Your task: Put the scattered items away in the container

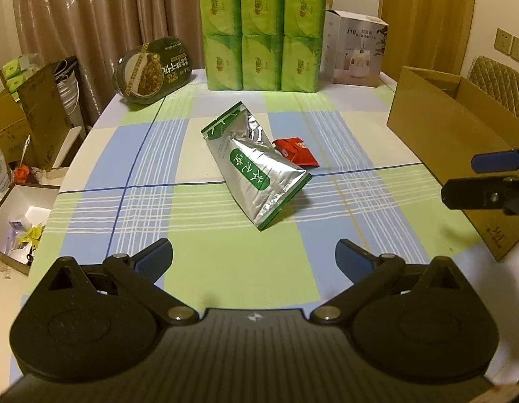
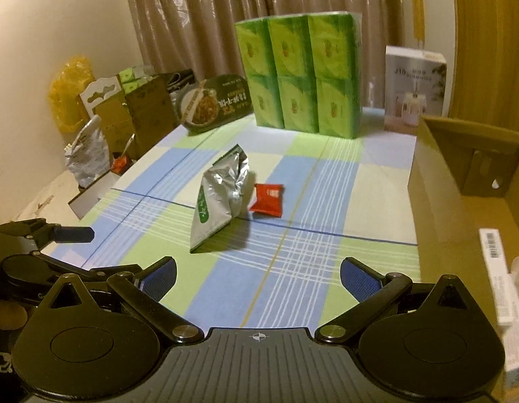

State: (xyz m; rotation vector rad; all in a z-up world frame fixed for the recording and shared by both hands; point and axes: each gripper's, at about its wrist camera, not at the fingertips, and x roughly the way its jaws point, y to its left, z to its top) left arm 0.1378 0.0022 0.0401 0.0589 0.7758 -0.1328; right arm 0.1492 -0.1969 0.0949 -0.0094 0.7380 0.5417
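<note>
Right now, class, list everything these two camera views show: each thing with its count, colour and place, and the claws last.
tea pouch: one, silver and green, table centre
red packet: one, red, touching the pouch's right side
tissue pack: one, green, standing at the table's far edge
meal tray: one, dark, propped at far left
humidifier box: one, white, right of the tissues
carton: one, brown, open, table's right side
tablecloth: one, green, blue and cream check
left claw: open, empty
right claw: open, empty
</note>
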